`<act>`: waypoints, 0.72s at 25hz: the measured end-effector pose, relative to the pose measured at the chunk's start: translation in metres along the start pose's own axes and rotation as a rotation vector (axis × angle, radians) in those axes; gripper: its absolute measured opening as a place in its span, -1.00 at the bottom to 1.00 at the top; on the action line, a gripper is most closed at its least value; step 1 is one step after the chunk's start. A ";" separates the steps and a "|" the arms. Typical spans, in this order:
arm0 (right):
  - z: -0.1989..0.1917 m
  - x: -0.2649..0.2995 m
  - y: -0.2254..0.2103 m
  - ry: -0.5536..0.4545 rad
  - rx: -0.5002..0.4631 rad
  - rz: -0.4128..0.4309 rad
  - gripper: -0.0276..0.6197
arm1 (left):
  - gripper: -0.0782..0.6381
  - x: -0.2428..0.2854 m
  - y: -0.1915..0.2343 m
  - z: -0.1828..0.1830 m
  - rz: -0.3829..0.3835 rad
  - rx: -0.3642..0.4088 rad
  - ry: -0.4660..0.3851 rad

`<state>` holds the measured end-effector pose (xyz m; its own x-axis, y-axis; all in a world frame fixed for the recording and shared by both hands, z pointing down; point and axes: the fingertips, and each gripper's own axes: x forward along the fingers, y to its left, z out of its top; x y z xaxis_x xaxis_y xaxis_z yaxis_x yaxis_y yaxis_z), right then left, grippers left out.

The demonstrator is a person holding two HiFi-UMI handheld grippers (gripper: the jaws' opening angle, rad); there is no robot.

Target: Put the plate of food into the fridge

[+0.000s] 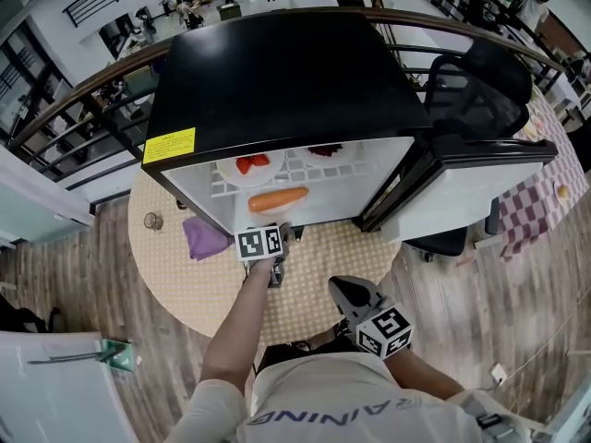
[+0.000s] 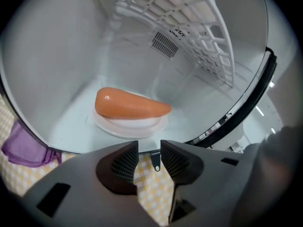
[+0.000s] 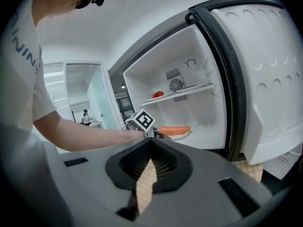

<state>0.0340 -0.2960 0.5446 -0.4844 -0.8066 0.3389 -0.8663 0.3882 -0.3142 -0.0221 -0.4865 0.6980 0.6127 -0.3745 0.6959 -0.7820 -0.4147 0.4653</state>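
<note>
A white plate (image 1: pixel 261 212) with an orange sausage (image 1: pixel 277 198) rests on the floor of the open fridge (image 1: pixel 277 81), close to its front edge. In the left gripper view the sausage (image 2: pixel 130 104) lies across the plate (image 2: pixel 130 126) just beyond the jaws. My left gripper (image 1: pixel 283 235) (image 2: pixel 149 148) is open in front of the fridge opening, with nothing between its pads. The right gripper view shows it beside the plate (image 3: pixel 182 135). My right gripper (image 1: pixel 349 293) (image 3: pixel 151 143) hangs back over the table, shut and empty.
The fridge door (image 1: pixel 462 187) stands open to the right. Red food (image 1: pixel 252 164) sits on the upper wire shelf (image 2: pixel 189 27). A purple cloth (image 1: pixel 205 238) and a small cup (image 1: pixel 153 221) lie on the round yellow-checked table (image 1: pixel 323 266). A black chair (image 1: pixel 476 90) stands behind the door.
</note>
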 end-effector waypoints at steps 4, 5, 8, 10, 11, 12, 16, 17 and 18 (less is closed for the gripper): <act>-0.001 0.001 0.007 -0.003 -0.002 0.001 -0.85 | -0.60 -0.024 -0.001 0.004 0.009 0.049 -0.056; -0.002 0.001 0.008 -0.005 -0.003 0.001 -0.85 | -0.72 -0.033 -0.002 0.006 -0.004 0.053 -0.089; -0.001 0.001 0.011 -0.009 -0.010 0.001 -0.85 | -0.73 -0.066 -0.019 0.011 -0.110 0.074 -0.202; 0.001 0.002 0.013 -0.013 -0.018 0.002 -0.85 | -0.73 -0.091 -0.031 0.014 -0.165 0.105 -0.269; 0.003 0.004 0.014 -0.015 -0.023 0.003 -0.85 | -0.73 -0.104 -0.036 0.015 -0.176 0.125 -0.297; 0.004 0.005 0.015 -0.018 -0.027 0.004 -0.85 | -0.74 -0.117 -0.040 0.017 -0.182 0.148 -0.323; 0.013 0.010 0.022 -0.034 -0.044 0.008 -0.85 | -0.73 -0.170 -0.056 0.021 -0.178 0.243 -0.416; 0.016 0.011 0.023 -0.042 -0.050 0.011 -0.85 | -0.74 -0.183 -0.059 0.022 -0.171 0.264 -0.440; 0.021 0.013 0.024 -0.051 -0.057 0.014 -0.85 | -0.73 -0.196 -0.061 0.022 -0.163 0.280 -0.464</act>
<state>0.0089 -0.3066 0.5229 -0.4911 -0.8218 0.2889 -0.8656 0.4234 -0.2672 -0.0912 -0.4063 0.5211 0.7584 -0.5863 0.2848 -0.6518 -0.6783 0.3392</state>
